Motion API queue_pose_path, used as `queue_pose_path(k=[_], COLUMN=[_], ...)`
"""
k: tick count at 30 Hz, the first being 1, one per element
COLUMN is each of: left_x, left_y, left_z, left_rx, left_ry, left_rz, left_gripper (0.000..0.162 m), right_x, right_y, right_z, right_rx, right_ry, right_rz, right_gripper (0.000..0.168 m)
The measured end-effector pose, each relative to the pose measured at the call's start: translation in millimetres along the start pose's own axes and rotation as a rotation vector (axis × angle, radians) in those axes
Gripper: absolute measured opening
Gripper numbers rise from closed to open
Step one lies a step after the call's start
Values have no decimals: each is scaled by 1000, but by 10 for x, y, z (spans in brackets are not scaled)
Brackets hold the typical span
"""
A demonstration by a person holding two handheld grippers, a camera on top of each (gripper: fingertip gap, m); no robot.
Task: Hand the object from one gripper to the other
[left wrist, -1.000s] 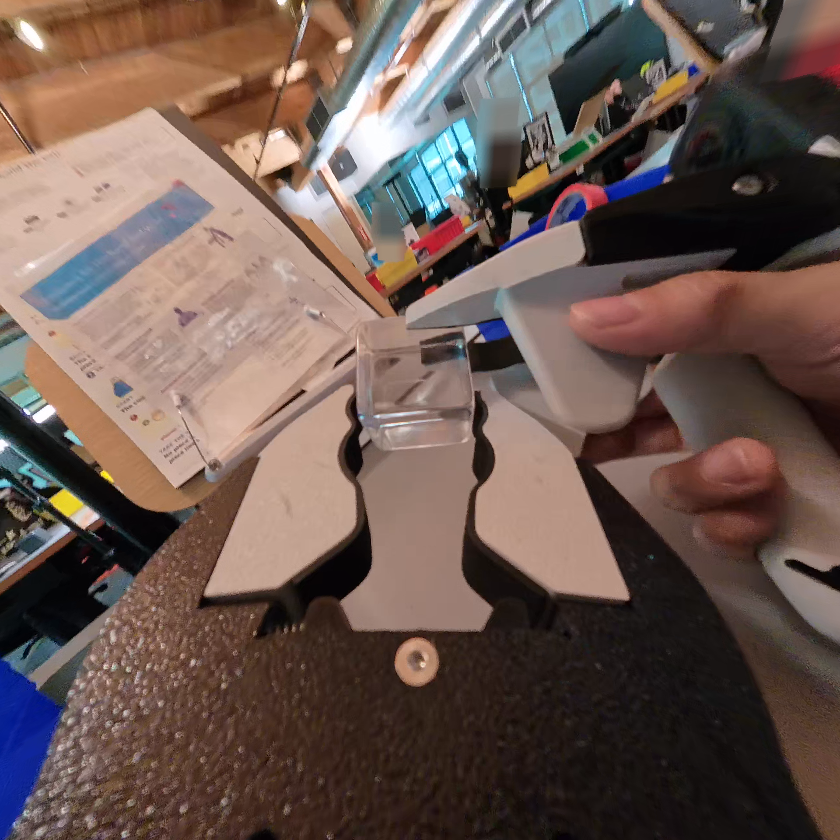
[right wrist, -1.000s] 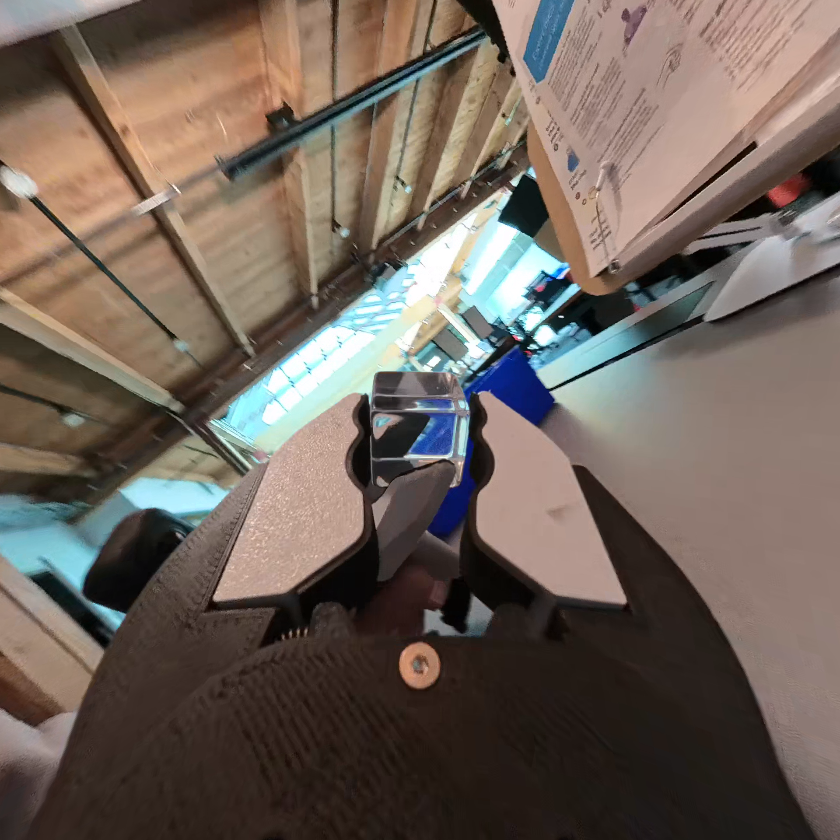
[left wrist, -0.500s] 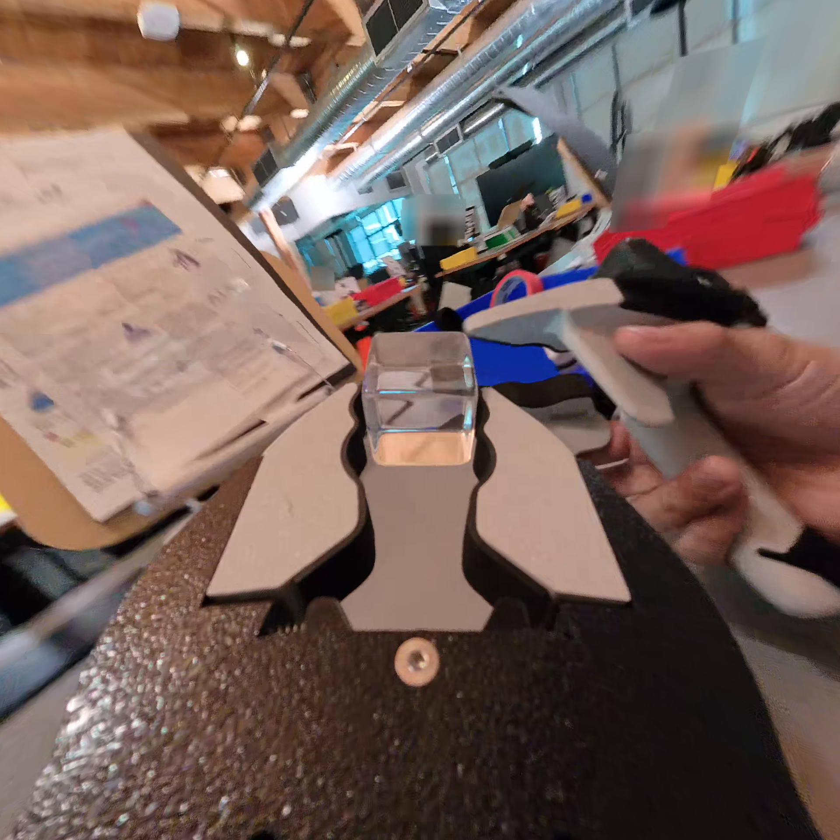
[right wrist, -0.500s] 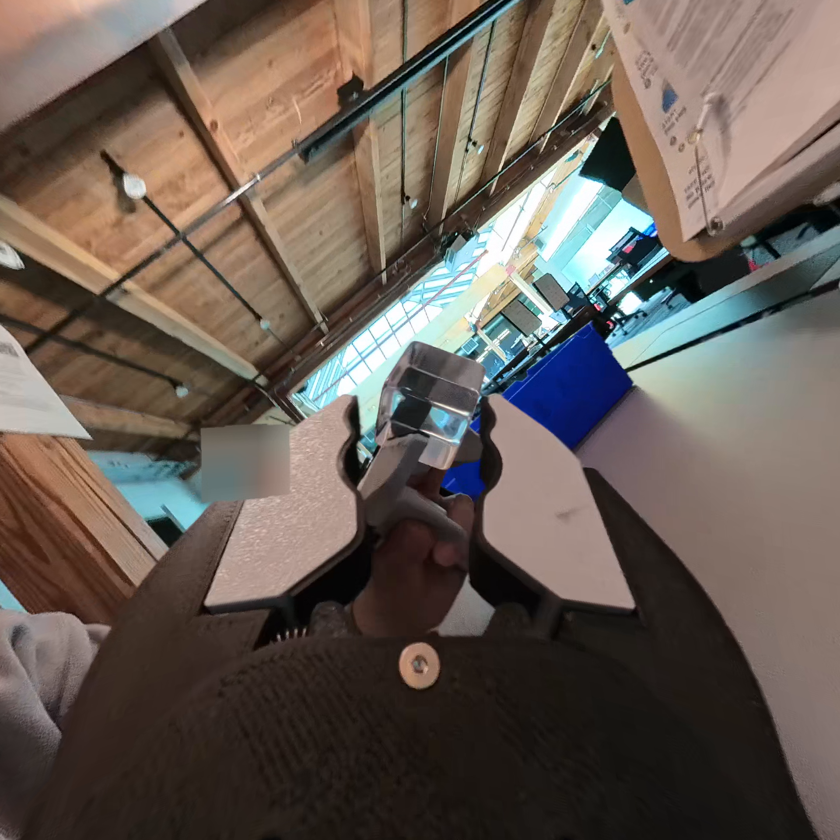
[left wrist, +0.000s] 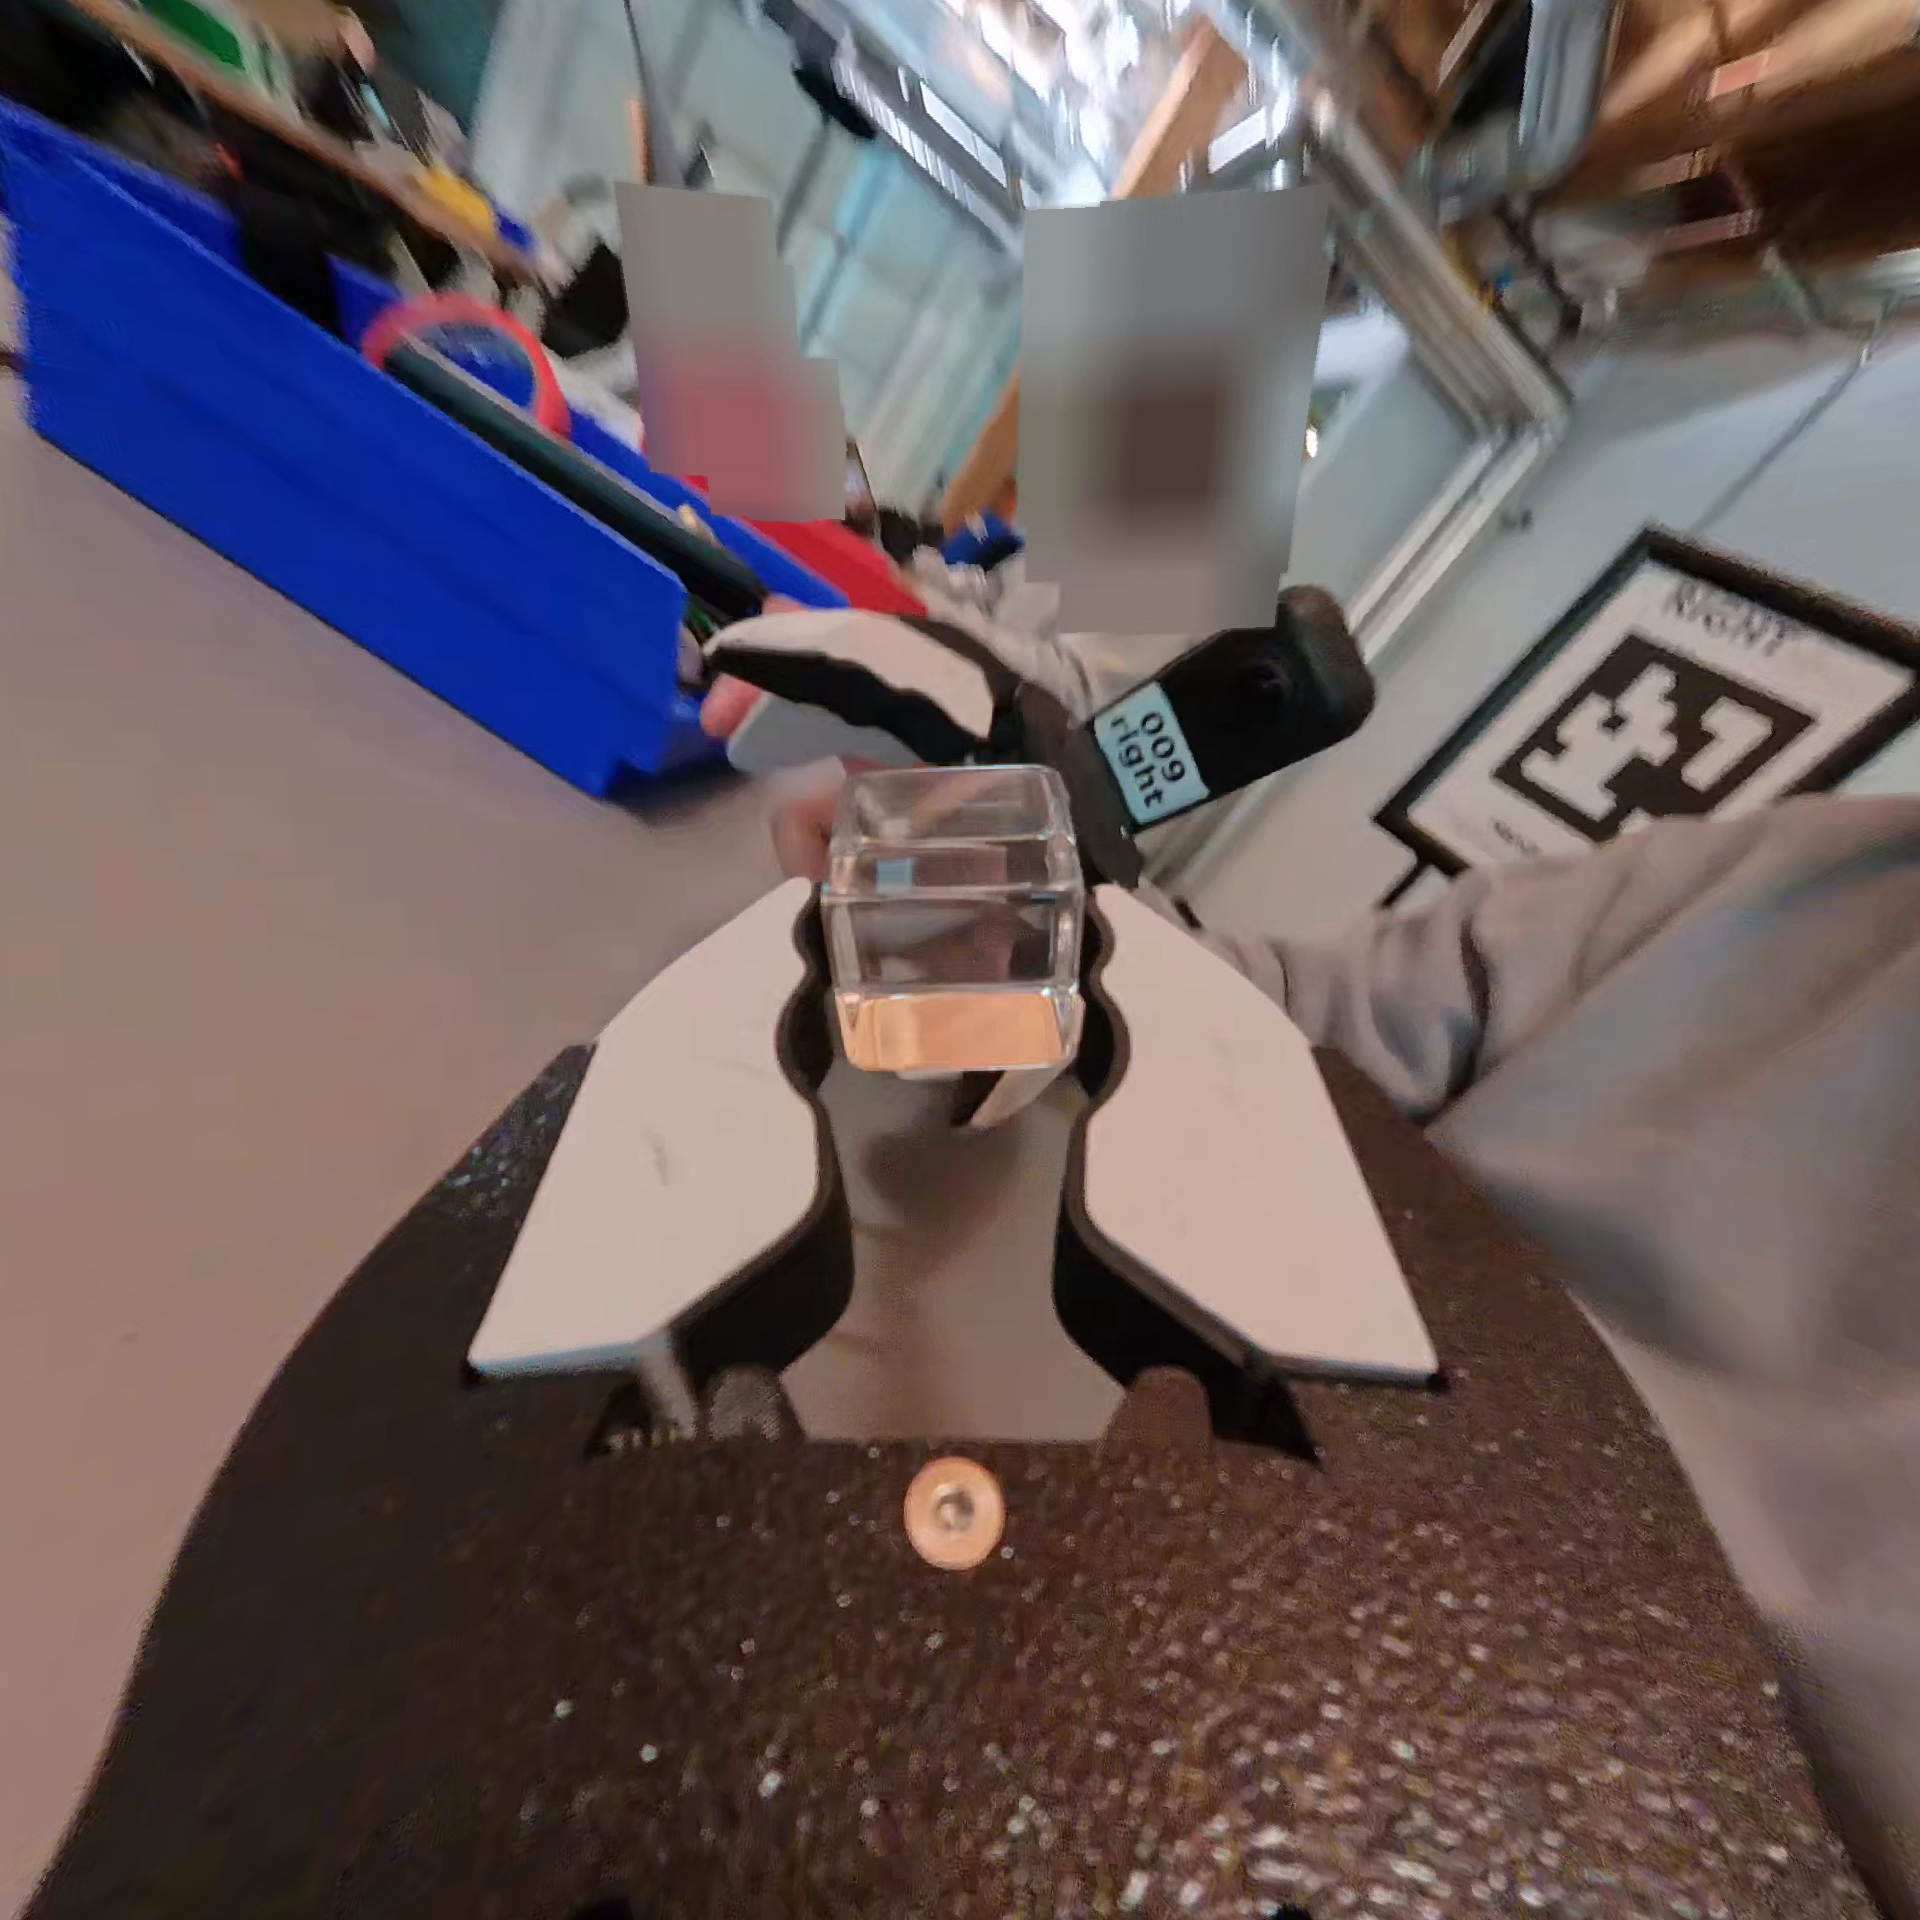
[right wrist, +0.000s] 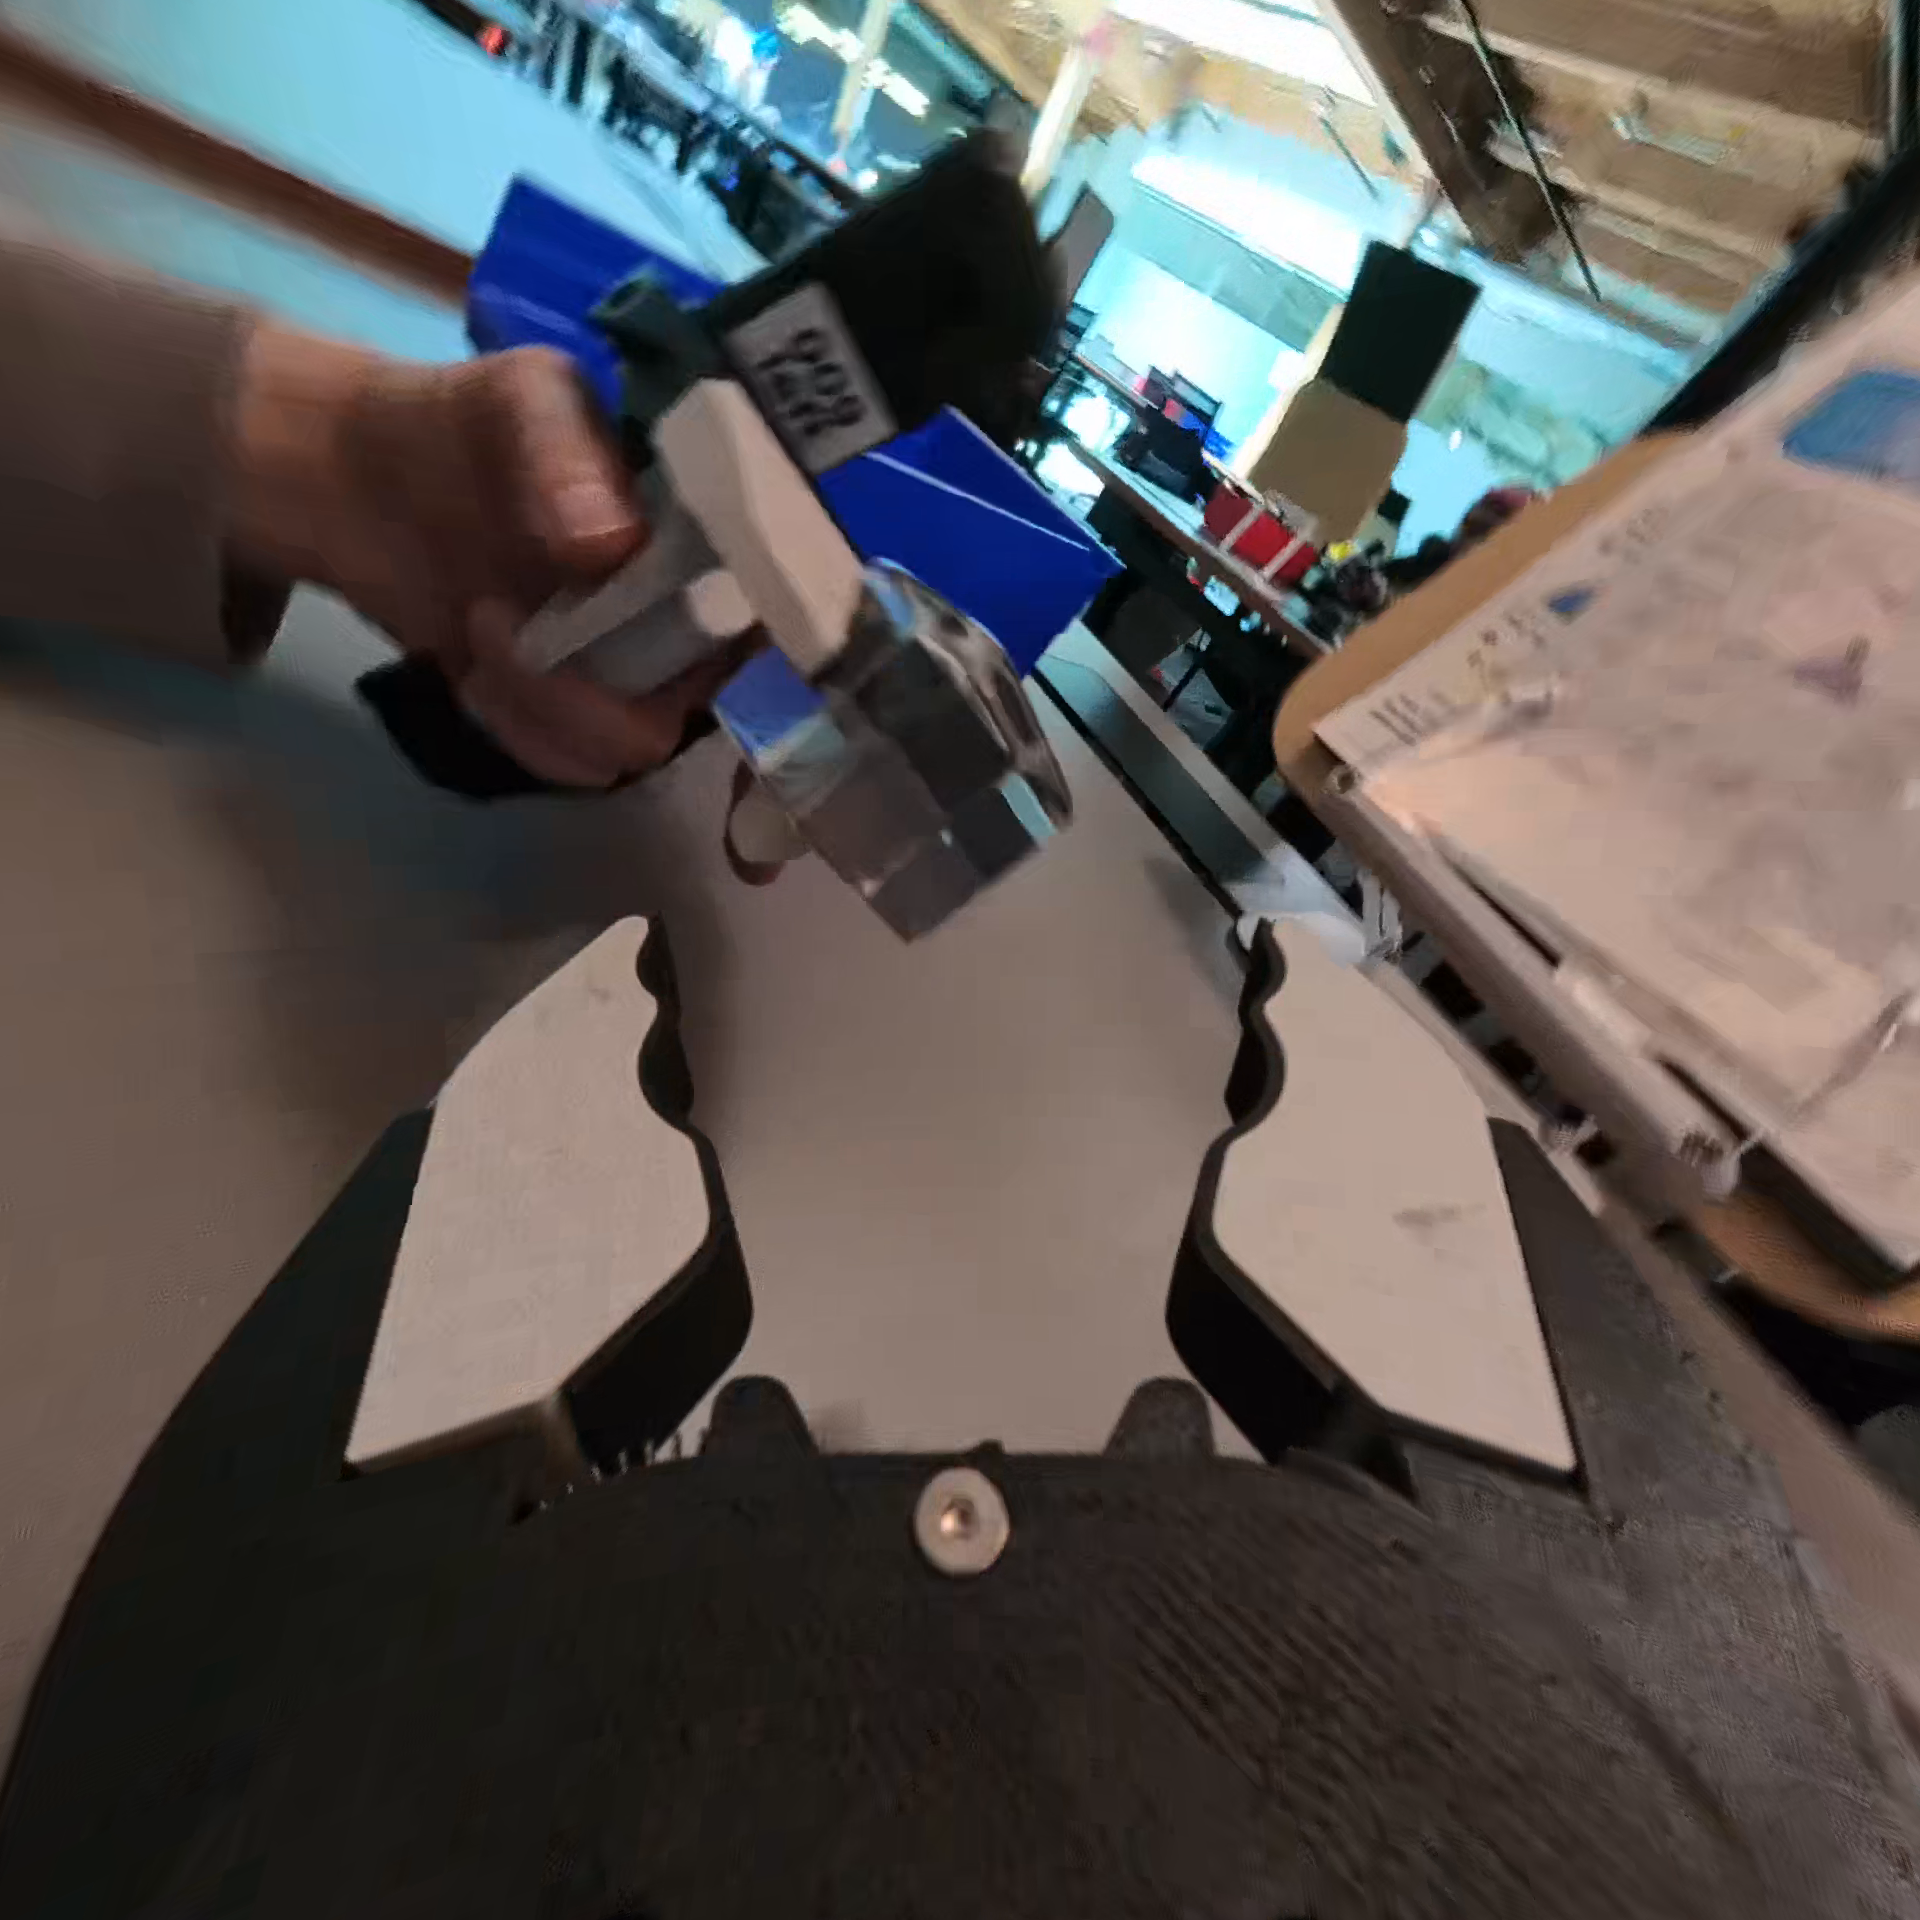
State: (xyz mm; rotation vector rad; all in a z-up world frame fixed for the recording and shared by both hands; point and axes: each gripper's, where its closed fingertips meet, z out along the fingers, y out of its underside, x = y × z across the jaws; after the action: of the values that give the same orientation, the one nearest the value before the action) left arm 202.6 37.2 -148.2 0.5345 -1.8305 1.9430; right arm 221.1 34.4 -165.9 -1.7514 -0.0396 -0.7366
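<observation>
Clear acrylic, the cube [left wrist: 951,914] sits clamped between the fingers of the left gripper [left wrist: 951,971], near their tips, held off the grey worktop [left wrist: 260,935]. A second ago both grippers pinched it at once; half a second ago the right one had already loosened around it. Now the right gripper [right wrist: 951,977] has let go and drawn back, its fingers spread wide with only bare worktop showing between them. From the right wrist view the cube [right wrist: 914,758] hangs tilted ahead of those tips, clear of them, in the left gripper [right wrist: 821,665], which a hand [right wrist: 468,561] grips by its handle. Both views have swung down since the earlier frames, away from the wooden ceiling and toward the worktop.

In the left wrist view the right gripper [left wrist: 831,675] shows farther off, beyond the cube and above it in the picture, with a grey sleeve [left wrist: 1558,987] reaching in from the right edge. A blue bin [left wrist: 312,468] stands on the worktop to the left, behind that gripper, with a red ring [left wrist: 457,322] poking above its rim. A framed black-and-white marker [left wrist: 1662,727] leans at the far right. In the right wrist view a clipboard of printed sheets [right wrist: 1662,779] stands just to the right of the open fingers, close to the right one. Much of the background is motion-blurred.
</observation>
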Motion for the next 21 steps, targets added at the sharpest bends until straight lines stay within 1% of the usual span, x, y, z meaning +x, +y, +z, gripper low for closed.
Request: queue_pose_path(k=[2, 5, 6, 7, 9, 11, 12, 13, 15, 17, 18, 20, 21], left_x=[37, 78, 104, 131, 162, 186, 169, 109, -108, -346, -418, -491, -537], left_y=[163, 341, 369, 388, 423, 450, 430, 382, 275, 170, 111, -13, -62], left_z=[79, 139, 150, 161, 187, 199, 197, 197, 173, 81, 33, -42, -77], left_rx=[-105, -205, -214, -220, -230, -233, -212, -176, -102, -51, -24, 41, 66], left_ry=[20, 63, 90, 117, 148, 180, 178, 143, -9, -207, -281, -387, -447], left_rz=[-16, -70, -86, -103, -122, -135, -137, -128, -32, 98, 157, 253, 294], left_gripper=[44, 44, 44, 44, 44, 44, 44, 44, 46, 56, 62, 72, 73], right_x=[-162, -320, -341, -368, -475, -512, -479, -410, -265, -103, -22, 128, 182], right_y=[-82, -198, -188, -180, -178, -194, -157, -85, 27, 120, 148, 212, 255], right_z=[10, 0, 1, -2, -26, -31, -10, 23, 59, 49, 27, -31, -58], right_rx=[37, 105, 97, 90, 101, 98, 53, -17, -127, -214, -242, -296, -323], right_ry=[-29, -68, -78, -93, -155, -162, -142, -100, -15, 68, 109, 175, 193], right_rz=[-133, -200, -208, -220, -245, -270, -263, -271, -271, -234, -227, -197, -176], right_gripper=[99, 92, 89, 82, 54, 52, 52, 52, 52, 52, 52, 52, 52])
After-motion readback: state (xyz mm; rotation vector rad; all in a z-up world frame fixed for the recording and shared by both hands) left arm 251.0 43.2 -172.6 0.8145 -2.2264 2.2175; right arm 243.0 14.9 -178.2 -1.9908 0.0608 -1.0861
